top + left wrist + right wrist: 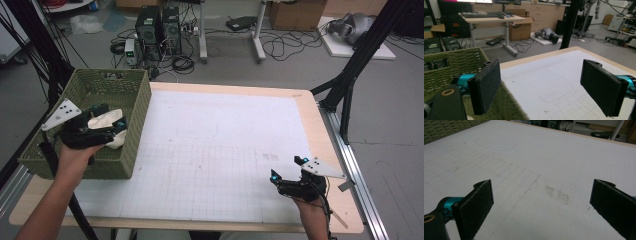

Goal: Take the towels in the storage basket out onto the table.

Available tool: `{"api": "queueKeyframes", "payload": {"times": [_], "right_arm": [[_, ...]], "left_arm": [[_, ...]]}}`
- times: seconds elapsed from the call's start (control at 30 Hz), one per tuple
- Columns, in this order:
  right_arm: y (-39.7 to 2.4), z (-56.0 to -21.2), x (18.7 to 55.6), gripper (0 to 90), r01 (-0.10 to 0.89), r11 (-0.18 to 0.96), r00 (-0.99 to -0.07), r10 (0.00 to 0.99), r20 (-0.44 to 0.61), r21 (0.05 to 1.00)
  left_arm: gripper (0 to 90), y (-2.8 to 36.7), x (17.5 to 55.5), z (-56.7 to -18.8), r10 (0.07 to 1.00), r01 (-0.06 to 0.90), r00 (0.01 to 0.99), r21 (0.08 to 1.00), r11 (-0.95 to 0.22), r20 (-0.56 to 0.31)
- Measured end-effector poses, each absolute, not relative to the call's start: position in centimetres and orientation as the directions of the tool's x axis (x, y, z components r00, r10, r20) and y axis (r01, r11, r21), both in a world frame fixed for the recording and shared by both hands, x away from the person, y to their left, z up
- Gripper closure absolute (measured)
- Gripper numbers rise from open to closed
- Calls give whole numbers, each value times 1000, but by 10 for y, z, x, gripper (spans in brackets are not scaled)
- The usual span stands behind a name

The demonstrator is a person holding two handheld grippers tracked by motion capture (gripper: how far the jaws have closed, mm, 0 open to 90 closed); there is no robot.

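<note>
High view: left claw (111, 121) over basket (137, 125).

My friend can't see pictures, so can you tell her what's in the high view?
A person's left tool is over a green woven basket at the table's left edge, next to a white cloth-like thing inside. The right tool, jaws open, sits low over the white gridded mat near the front right corner.

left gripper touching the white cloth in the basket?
Cannot tell. High view: left gripper overlaps the white cloth in the basket; its own view shows open, empty jaws.
</note>
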State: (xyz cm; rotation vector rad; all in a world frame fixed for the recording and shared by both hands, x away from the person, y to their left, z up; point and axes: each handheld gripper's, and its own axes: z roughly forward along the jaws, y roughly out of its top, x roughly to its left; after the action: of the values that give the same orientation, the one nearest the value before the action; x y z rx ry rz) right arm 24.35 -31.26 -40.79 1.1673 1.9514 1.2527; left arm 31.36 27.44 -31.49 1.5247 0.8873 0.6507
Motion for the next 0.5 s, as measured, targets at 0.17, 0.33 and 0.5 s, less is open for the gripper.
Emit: {"api": "queueKeyframes", "payload": {"times": [0.17, 0.33, 0.5], "right_arm": [[-311, -408, 243, 42, 374, 201, -486, 874, 7, 905], [-310, -408, 245, 42, 380, 202, -488, 873, 9, 903], [-307, -409, 246, 42, 380, 210, -493, 870, 5, 901]], "left_arm": [[172, 292, 323, -317, 853, 204, 513, 979, -13, -96], [174, 309, 337, -324, 878, 259, 469, 965, -31, -97], [180, 323, 359, -339, 903, 362, 417, 930, -62, -102]]}}
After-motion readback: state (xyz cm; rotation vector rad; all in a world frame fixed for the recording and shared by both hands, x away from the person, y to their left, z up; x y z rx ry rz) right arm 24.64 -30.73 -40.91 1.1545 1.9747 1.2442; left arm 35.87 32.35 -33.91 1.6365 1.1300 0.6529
